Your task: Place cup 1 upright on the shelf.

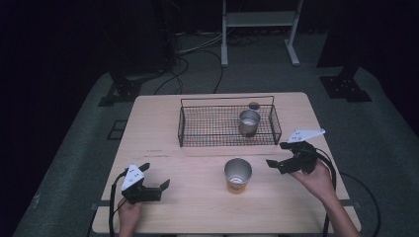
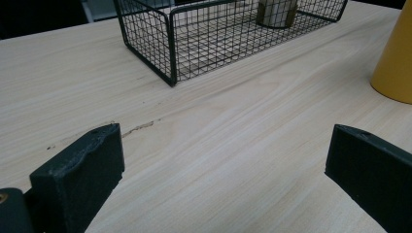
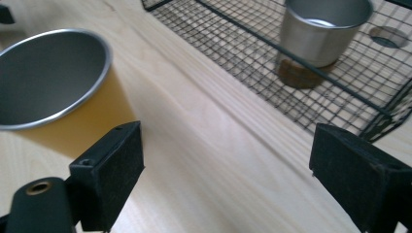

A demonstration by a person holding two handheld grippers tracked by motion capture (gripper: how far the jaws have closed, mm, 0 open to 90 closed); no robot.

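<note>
The right claw [image 1: 279,154] stands spread, with nothing between its two black jaws, and it hangs a little above the counter [image 1: 197,207], held by the person's right hand [image 1: 316,180]. Its jaws point to the left in the high view, toward the yellow cup [image 1: 238,175], which stands upright near the middle of the counter, just beside the claw but not touching it. In the right gripper view this yellow cup [image 3: 63,102] is close behind the left jaw; it has a grey metal inside and a bright rim, and I see nothing in it. Behind the cup, farther from the person, stands the wire basket [image 1: 185,126] of black mesh. Inside the basket, in its right part, a metal cup [image 1: 249,121] stands upright, and in the right gripper view it seems to rest on a small brown round thing [image 3: 299,75], which I cannot identify. The left claw [image 1: 157,178] is also spread and holds nothing; it is low over the front left part of the counter, well apart from the yellow cup, and the left hand [image 1: 129,213] holds it. In the left gripper view there is bare wood between its jaws, with the basket [image 2: 160,43] beyond them.
</note>
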